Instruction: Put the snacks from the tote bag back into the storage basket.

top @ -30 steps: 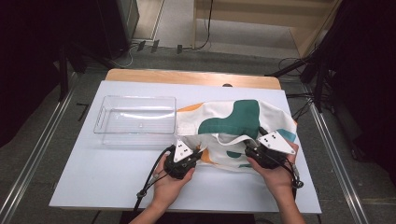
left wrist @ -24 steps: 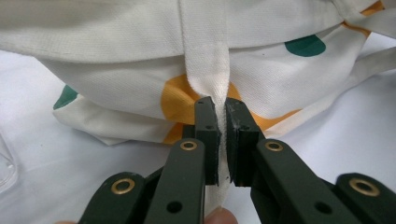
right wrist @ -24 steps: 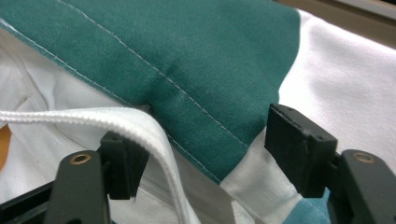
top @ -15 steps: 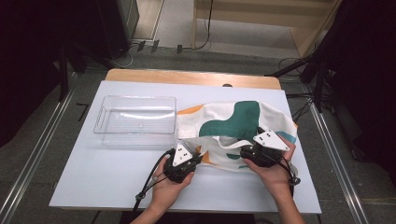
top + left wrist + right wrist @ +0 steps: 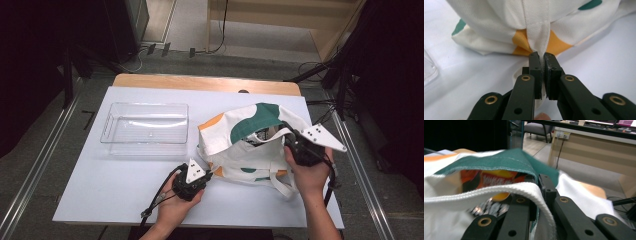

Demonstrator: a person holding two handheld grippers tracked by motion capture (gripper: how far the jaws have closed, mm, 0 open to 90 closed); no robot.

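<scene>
The tote bag [image 5: 250,145], cream cloth with green and orange patches, lies on the white bench [image 5: 125,200] between the two tools, and its mouth stands lifted open. The left tool [image 5: 541,56] is clamped tight on a fold of the bag's cloth at the near corner, low by the bench; this looks meant to anchor the bag while the other side is raised. The right tool [image 5: 292,145] is closed on the bag's rim by a white strap [image 5: 499,191], with the green hem just ahead of its tips, and holds that edge up so that a colourful packet [image 5: 491,178] shows inside. A clear plastic tray [image 5: 145,129] sits well off to the left tool's far side. Against the earlier frames, the right tool's jaws have just been closing onto the rim, and the bag, flat then, now stands bunched and raised at that side.
</scene>
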